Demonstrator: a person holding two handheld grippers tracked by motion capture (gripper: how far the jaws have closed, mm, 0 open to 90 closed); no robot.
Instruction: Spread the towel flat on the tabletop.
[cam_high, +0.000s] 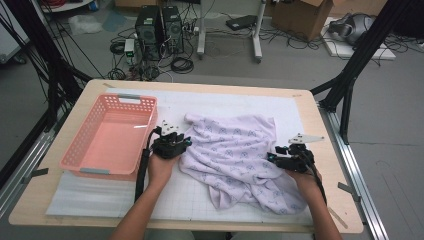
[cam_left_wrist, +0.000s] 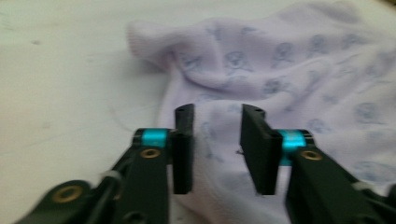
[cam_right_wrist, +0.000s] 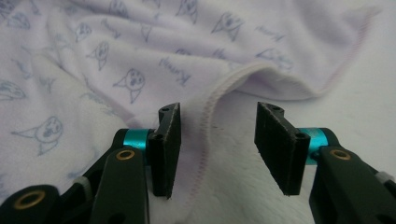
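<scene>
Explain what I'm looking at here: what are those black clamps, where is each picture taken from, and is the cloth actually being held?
A person sits at the table with a hand-held two-jaw clamp in each hand: the left gripper and the right gripper. The wide picture comes from a fixed camera above the table. The two close-ups come from small cameras riding on each gripper, looking along its black jaws.

On the table lie a pale lilac printed cloth, crumpled, and a pink basket to its left.

Neither gripper holds anything. The left gripper's jaws stand apart over the cloth. The right gripper's open jaws straddle the stitched hem without pinching it.
</scene>
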